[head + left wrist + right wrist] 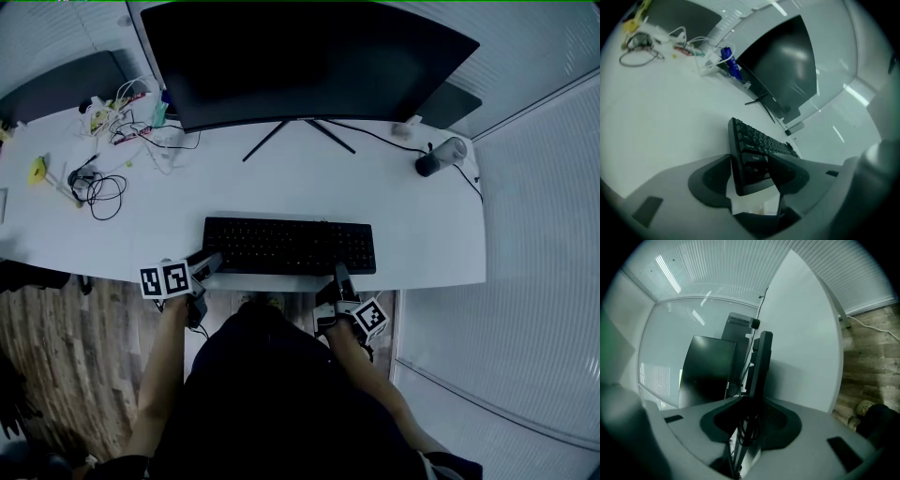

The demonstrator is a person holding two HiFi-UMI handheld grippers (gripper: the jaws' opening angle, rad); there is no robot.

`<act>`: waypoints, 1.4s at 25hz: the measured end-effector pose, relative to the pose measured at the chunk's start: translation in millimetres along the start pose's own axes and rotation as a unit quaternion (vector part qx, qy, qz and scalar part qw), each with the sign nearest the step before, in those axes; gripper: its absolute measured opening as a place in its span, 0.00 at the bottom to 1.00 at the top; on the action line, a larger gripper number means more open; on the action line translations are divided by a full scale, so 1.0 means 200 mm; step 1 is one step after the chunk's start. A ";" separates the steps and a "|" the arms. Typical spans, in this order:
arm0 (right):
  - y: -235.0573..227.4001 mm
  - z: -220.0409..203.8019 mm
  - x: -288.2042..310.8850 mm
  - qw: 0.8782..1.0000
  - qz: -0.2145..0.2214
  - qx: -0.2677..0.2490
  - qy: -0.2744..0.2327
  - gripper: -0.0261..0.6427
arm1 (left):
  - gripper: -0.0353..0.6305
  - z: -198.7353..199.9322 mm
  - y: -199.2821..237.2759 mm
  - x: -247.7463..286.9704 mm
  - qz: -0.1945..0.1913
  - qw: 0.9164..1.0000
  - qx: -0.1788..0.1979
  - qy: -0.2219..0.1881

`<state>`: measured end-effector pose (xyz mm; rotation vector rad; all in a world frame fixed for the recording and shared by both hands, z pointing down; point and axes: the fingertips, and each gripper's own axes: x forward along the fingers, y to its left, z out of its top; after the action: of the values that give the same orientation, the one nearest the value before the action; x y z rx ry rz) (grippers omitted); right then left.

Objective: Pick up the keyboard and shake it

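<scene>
A black keyboard (289,246) lies flat on the white desk (281,183), near its front edge. My left gripper (211,262) is at the keyboard's front left corner. In the left gripper view that corner (754,164) sits between the jaws of the left gripper (752,177), which stand open with slack beside it. My right gripper (340,274) is at the front edge toward the right end. In the right gripper view the keyboard (761,362) shows edge-on, and the right gripper (752,416) is shut on its thin edge.
A large dark monitor (300,56) on a splayed stand rises behind the keyboard. Loose cables (94,187) and small items lie at the desk's back left, and a dark cylinder (439,157) sits at the back right. Wooden floor (56,356) lies below the desk's front edge.
</scene>
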<state>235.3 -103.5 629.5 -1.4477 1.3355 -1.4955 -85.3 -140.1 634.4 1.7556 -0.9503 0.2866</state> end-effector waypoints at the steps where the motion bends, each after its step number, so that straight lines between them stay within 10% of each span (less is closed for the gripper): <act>1: -0.01 0.00 0.00 1.000 -0.004 0.002 -0.002 0.22 | 0.43 0.01 0.00 0.00 0.022 0.999 0.027 -0.005; 9: -0.07 -0.02 0.00 0.999 -0.049 -0.021 0.000 0.24 | 0.43 0.05 -0.03 -0.04 0.128 0.975 0.173 -0.052; 19: -0.18 -0.04 -0.09 0.981 -0.191 -0.026 0.025 0.38 | 0.42 0.11 -0.14 -0.14 0.134 0.959 0.228 -0.098; 25: 0.14 0.00 -0.11 0.966 -0.175 -0.188 0.038 0.33 | 0.30 0.20 -0.37 -0.23 0.120 0.936 0.295 -0.147; 29: 0.57 0.04 -0.05 0.919 -0.091 -0.383 0.005 0.15 | 0.15 0.34 -0.59 -0.32 0.112 0.905 0.352 -0.211; 35: 1.20 0.02 -0.06 0.800 0.022 -0.595 -0.070 0.11 | 0.09 0.57 -0.95 -0.51 0.098 0.854 0.413 -0.299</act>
<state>196.0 -156.6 399.4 -2.1183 2.3430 -0.3422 -44.3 -172.3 397.5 2.6258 -1.6215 0.3093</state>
